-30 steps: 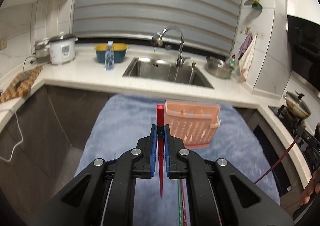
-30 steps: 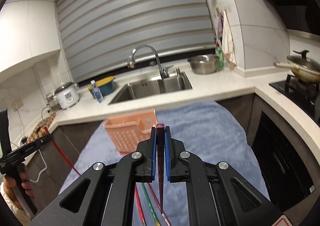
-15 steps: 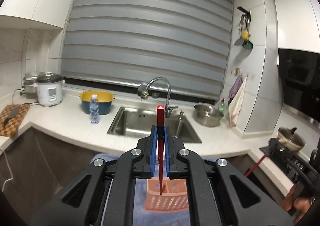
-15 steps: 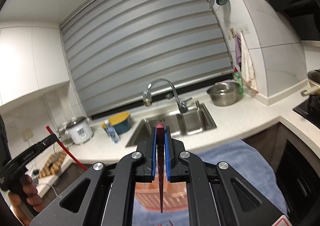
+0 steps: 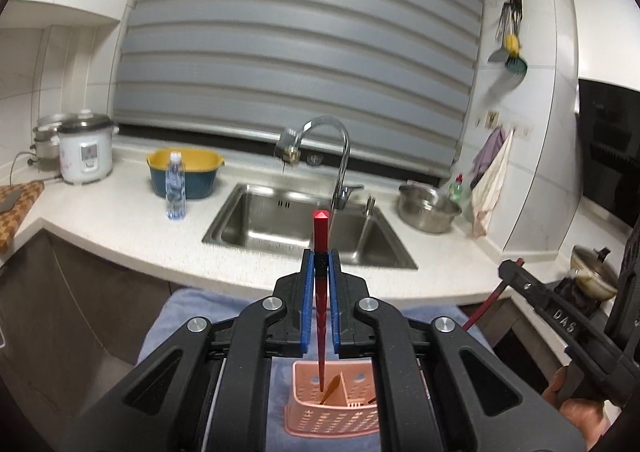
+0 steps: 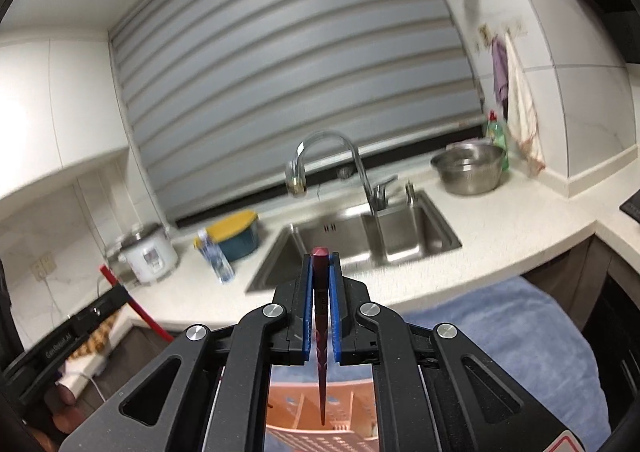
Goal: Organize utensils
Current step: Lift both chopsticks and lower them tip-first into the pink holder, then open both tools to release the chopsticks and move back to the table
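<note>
Seen from the left wrist camera, the left gripper is pinching a red chopstick upright between its blue pads, the flat end standing above the fingertips and the pointed tip hanging over the left compartment of the pink utensil basket, which is sitting on the blue towel in front of the worktop; half a second ago the basket was only partly showing below the jaws, and now its open top and inner divider are coming into view. At the right edge, the right gripper is reaching in with its own red stick. Behind, the sink, faucet and rice cooker are lining the worktop. From the right wrist camera, the right gripper is clamping a dark red chopstick the same way, tip pointing down over the basket, which is filling more of the gap between the fingers than before, while the view is tilting down and blurring. The left gripper is showing at the left edge. A steel bowl is resting at the worktop's far right.
</note>
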The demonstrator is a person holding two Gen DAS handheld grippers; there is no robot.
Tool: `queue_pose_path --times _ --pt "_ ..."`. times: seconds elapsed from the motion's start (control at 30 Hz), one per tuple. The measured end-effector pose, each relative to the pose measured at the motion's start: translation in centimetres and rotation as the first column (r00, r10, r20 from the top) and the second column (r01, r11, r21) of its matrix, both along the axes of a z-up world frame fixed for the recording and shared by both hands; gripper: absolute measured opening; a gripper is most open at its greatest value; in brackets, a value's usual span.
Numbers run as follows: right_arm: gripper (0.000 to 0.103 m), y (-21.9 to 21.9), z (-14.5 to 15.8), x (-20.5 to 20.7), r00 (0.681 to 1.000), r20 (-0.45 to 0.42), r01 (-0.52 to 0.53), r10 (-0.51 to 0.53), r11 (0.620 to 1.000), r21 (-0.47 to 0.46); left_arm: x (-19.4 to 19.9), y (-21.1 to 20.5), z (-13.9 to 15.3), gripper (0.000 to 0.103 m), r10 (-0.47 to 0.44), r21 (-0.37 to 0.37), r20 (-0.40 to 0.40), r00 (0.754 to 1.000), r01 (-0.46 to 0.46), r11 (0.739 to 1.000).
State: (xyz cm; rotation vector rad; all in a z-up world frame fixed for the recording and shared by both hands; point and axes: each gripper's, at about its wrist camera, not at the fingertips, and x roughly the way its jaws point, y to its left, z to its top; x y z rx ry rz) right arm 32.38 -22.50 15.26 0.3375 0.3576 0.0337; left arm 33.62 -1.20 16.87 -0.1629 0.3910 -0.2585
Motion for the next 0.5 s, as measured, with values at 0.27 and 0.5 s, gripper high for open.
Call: queue_pose_path --times 0.27,0.5 --pt "0.011 0.1 -3.0 1.2 0.997 -0.074 -0.019 0.018 0.999 -0.026 2.1 0.4 -3.4 0.007 0.021 -0.012 -0.104 0.994 -0.022 1.0" --pt "0.047 -0.6 -1.5 -1.8 1.0 -0.019 0.021 -0.021 0.999 -0.038 0.2 1.2 -3.5 0.035 0.077 0.022 -0.099 0.992 -0.075 0.997"
